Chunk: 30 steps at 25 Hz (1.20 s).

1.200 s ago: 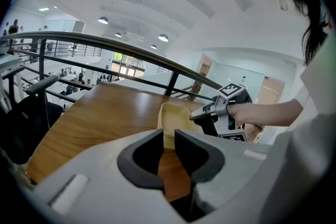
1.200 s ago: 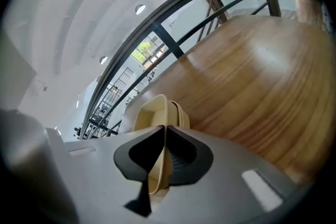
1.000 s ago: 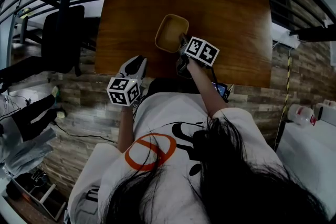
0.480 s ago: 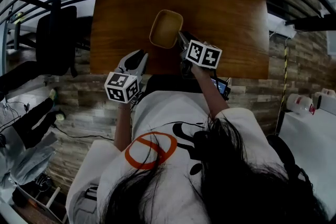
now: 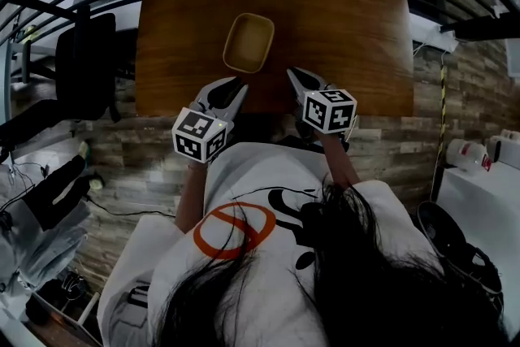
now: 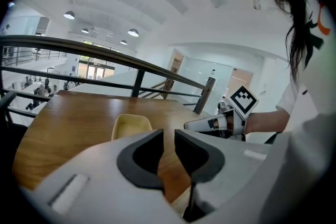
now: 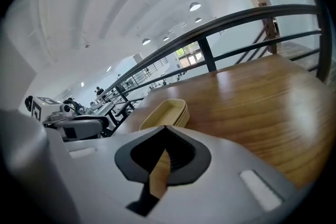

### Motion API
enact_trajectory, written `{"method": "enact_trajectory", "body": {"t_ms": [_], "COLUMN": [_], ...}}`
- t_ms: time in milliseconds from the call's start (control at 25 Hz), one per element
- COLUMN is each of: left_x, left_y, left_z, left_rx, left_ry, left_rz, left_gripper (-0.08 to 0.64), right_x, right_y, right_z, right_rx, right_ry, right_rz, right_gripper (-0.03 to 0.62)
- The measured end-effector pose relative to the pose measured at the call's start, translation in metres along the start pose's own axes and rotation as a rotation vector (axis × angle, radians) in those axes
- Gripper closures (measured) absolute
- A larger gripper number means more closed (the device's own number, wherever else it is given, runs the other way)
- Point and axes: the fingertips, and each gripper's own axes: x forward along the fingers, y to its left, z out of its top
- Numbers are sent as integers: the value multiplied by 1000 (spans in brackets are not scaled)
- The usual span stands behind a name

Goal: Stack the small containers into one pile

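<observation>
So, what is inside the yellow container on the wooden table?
The pale yellow rectangular container shows a bare, empty inside. Layered rims on its side suggest more containers nested beneath; their insides are covered.

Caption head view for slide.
Left hand-held gripper and right hand-held gripper, both empty, short of stacked yellow rectangular containers on brown wooden table.

Left gripper (image 5: 231, 85) - jaws narrowly apart, nothing between. Right gripper (image 5: 296, 75) - jaw tips touching, empty. Both level, side by side.
</observation>
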Motion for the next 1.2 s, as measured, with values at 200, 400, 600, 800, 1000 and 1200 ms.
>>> {"method": "enact_trajectory", "body": {"t_ms": [200,400,600,800,1000,1200], "left_x": [14,16,3,-16,-29,-38], "left_y": [-33,-75,-118,-146,-178,-212], "left_z": [6,15,5,-14,-26,-42], "left_rx": [54,72,80,114,115,125], "left_ry": [6,-25,-37,-33,-37,-40], "left_rz": [-46,-74,-81,-81,-70,-90], "left_gripper": [508,508,508,508,508,508], "right_x": [-46,-88,-128,-156,-191,-222], "right_y": [-6,-8,-3,16,31,43], "right_z": [-12,-28,-48,-69,-84,-103], "right_rx": [17,-41,-79,-78,-98,-107], "right_ry": [-40,-51,-84,-134,-162,-189], "right_rz": [20,-1,-3,28,47,58], "right_gripper": [571,570,570,571,570,571]}}
